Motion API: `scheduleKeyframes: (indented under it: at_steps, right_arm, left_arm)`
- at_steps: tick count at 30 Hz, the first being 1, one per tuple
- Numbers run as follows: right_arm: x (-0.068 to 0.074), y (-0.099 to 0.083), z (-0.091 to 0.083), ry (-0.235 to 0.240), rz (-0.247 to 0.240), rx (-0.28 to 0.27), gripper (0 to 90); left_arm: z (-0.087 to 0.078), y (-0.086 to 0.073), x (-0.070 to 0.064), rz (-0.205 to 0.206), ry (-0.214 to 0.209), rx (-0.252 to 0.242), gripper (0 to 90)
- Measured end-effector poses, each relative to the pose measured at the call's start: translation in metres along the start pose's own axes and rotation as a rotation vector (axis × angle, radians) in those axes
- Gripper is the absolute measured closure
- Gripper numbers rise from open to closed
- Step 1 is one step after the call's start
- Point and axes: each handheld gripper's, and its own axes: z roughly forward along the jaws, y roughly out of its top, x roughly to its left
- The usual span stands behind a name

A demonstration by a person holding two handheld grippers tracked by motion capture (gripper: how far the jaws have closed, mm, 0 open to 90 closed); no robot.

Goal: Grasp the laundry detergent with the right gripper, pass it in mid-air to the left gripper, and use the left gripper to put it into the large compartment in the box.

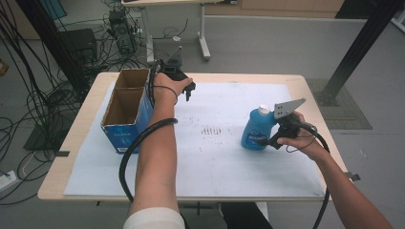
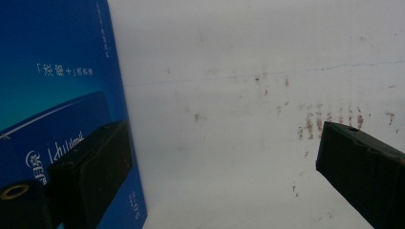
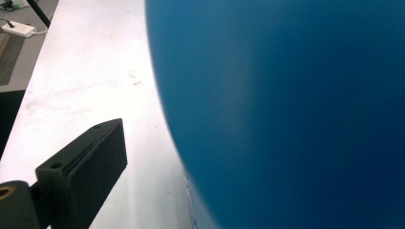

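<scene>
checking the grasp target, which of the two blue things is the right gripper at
The blue bottle with the white cap, at the right gripper; the open blue box stands far left.

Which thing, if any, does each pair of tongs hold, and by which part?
The right tongs sit around the blue bottle's lower body; a firm grip cannot be told. The left tongs hold nothing.

Light falls soft and even across my table, with only faint shadows under my forearms and no harsh glare on the white sheet. The high view is fairly sharp, slightly grainy. In my right gripper view the blue bottle sits so close it blurs into a flat mass. My left gripper view looks hazy, and the print on the blue box is soft.
</scene>
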Motion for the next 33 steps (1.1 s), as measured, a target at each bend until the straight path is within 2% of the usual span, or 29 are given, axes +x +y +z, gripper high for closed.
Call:
scheduleKeyframes:
  at_steps: [16,26,33]
  right_arm:
    - [-0.0004,-0.0001,0.0024,0.0,0.004,0.002,5.7]
    - [-0.0014,-0.0027,0.0035,0.002,-0.003,0.003,15.7]
    - [-0.002,-0.0025,0.003,-0.007,-0.018,0.005,27.5]
  left_arm:
    - [0.0018,-0.0009,0.0019,0.001,-0.002,0.004,5.8]
    - [0.0024,-0.0004,0.0017,0.001,0.0,0.005,5.8]
    - [0.0041,-0.0003,0.0013,0.003,0.0,0.008,5.8]
